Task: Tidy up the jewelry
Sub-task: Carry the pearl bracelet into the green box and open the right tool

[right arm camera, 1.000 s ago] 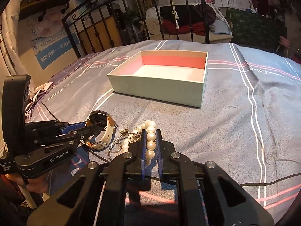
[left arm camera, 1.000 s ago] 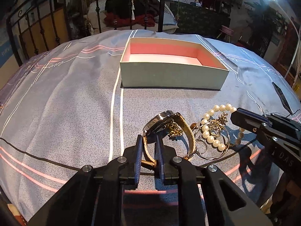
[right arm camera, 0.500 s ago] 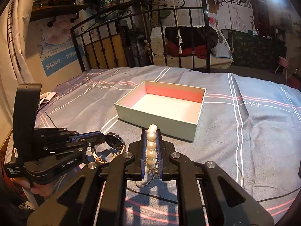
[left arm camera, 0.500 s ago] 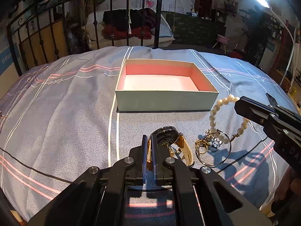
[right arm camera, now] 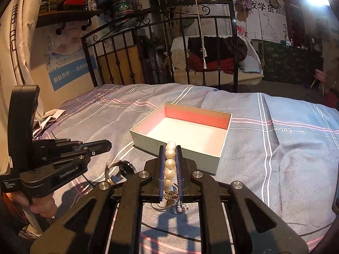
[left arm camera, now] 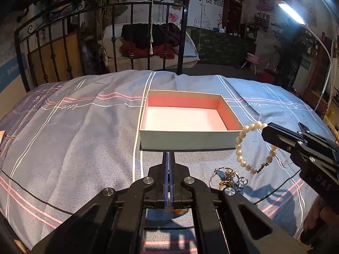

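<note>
An open pale green box (left arm camera: 186,141) with a pink inside sits on the bed; it also shows in the right wrist view (right arm camera: 178,148). My right gripper (right arm camera: 170,148) is shut on a pearl bracelet (right arm camera: 170,164), which hangs in the air near the box's right front corner (left arm camera: 240,146). My left gripper (left arm camera: 168,154) is shut; in the right wrist view a watch (right arm camera: 125,167) hangs below it (right arm camera: 106,144), its strap seemingly pinched. Gold and silver jewelry (left arm camera: 227,176) lies on the cover below the bracelet.
The bed has a grey-blue striped cover (left arm camera: 74,131). A black iron bed frame (left arm camera: 101,31) stands at its far end. A thin black cable (left arm camera: 275,194) runs across the cover near the loose jewelry.
Both grippers rose from the cover. The right one lifted the pearl bracelet off the pile toward the box. The left one closed tighter and lifted the watch away from the jewelry pile.
</note>
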Motion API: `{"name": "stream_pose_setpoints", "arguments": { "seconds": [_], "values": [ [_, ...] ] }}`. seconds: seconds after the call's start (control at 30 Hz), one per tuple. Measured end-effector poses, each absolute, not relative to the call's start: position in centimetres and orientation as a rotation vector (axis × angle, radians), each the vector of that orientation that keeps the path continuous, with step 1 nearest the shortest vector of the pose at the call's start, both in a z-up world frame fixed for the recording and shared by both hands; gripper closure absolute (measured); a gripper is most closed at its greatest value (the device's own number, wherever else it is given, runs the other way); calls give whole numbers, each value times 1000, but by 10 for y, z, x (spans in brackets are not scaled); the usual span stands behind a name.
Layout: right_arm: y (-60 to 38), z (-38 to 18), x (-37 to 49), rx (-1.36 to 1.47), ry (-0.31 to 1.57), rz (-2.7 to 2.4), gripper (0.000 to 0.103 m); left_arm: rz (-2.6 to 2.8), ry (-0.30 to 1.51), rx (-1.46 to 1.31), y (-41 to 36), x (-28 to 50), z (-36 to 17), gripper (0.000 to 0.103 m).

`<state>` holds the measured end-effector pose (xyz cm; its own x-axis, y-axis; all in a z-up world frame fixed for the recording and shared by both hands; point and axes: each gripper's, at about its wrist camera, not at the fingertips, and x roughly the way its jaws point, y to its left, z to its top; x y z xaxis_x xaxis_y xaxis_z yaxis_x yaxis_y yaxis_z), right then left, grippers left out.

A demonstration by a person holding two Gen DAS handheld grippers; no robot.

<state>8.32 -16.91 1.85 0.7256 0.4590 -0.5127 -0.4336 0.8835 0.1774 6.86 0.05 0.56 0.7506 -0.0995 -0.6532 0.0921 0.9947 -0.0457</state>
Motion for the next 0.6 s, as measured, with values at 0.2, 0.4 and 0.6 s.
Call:
{"name": "stream_pose_setpoints", "arguments": {
  "seconds": [0.2,0.4,0.6],
  "values": [
    [-167,19,91,45,580,497,93,-105,686,12,-2,81,16,103],
    [-160,18,107,37,587,508,93,-87,715,21,2,101,12,103],
    [-148,31,142,17,572,510,93,-101,721,7,-2,140,24,103]
  ]
}}
